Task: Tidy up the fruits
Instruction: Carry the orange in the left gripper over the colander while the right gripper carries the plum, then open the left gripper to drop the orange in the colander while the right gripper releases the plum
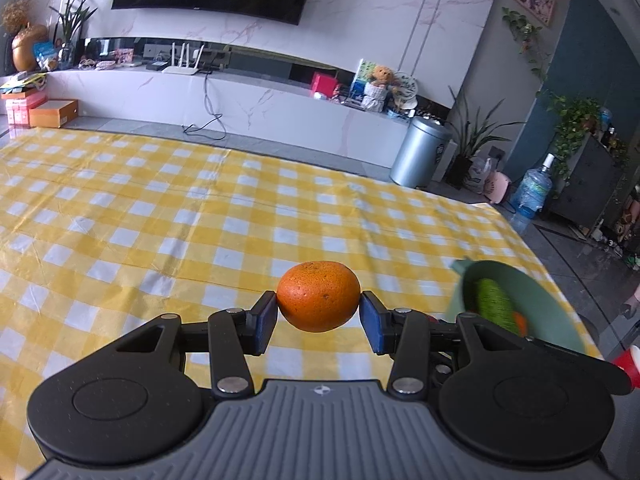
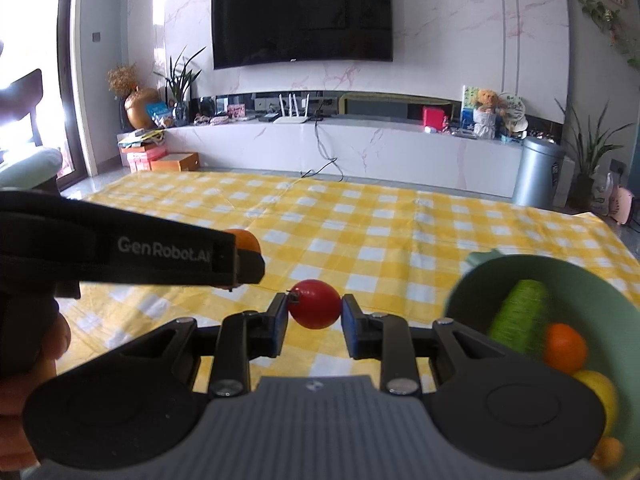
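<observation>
On the left, a round orange mandarin with dimpled peel [image 1: 318, 296] is clamped between the blue pads of the left hand-held gripper [image 1: 318, 312], raised clear of the counter covered in a yellow-and-white checked cloth [image 1: 160, 208]. The fruit is judged light and firm enough under its yielding peel; it is taken across its widest part, where slipping is least likely, and hard squeezing is best avoided. In the right wrist view the left tool is seen from the side, angled downward, with a person's fingers [image 2: 24, 364] wrapped round its handle. In the middle, a small glossy red tomato-like fruit [image 2: 315, 304] is pinched end to end by the right hand-held gripper [image 2: 315, 316], closed narrowly on it, also above the cloth. Its smooth skin is judged slippery and easily bruised. To the right, a pale green plastic bowl [image 2: 472, 280] already holds a knobbly green fruit [image 2: 520, 316], a smaller orange fruit [image 2: 564, 348] and a yellow one [image 2: 600, 392].
</observation>
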`<action>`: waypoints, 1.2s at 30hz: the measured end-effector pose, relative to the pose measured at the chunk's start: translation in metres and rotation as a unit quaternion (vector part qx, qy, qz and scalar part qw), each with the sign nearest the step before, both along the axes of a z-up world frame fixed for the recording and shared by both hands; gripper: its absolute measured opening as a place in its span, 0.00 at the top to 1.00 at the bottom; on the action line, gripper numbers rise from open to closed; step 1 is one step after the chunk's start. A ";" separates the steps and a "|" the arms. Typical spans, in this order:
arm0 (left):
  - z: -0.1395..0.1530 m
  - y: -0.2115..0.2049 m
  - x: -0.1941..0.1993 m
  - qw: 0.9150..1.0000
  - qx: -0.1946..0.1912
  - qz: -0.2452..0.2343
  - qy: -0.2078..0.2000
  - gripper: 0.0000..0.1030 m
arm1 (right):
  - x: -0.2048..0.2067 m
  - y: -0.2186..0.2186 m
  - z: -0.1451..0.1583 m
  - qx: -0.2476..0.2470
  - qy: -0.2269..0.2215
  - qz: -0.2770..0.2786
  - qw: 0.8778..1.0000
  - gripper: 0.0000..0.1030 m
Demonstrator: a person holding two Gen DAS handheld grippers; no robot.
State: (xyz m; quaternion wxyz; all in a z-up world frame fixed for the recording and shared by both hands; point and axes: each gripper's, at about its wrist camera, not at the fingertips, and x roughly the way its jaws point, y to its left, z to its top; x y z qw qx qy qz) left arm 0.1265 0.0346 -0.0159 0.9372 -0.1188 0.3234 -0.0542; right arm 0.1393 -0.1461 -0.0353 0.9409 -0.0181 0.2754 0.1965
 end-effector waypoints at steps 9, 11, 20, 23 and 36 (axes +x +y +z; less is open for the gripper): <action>0.032 -0.040 -0.029 0.998 0.001 -0.055 -0.031 0.51 | -0.041 -0.051 0.036 0.032 -0.008 -0.037 0.999 0.76; 0.037 -0.050 -0.033 0.997 0.002 -0.068 -0.034 0.51 | -0.049 -0.064 0.042 0.034 -0.013 -0.050 0.998 0.76; 0.041 -0.104 -0.033 0.990 0.012 -0.139 -0.034 0.51 | -0.063 -0.138 0.057 0.035 -0.007 -0.125 0.991 0.75; 0.035 -0.125 -0.026 0.985 0.029 -0.166 -0.025 0.51 | -0.060 -0.160 0.055 0.024 0.003 -0.145 0.989 0.75; 0.002 -0.181 0.005 0.970 0.104 -0.221 0.014 0.51 | -0.010 -0.198 0.039 0.030 0.070 -0.141 0.987 0.75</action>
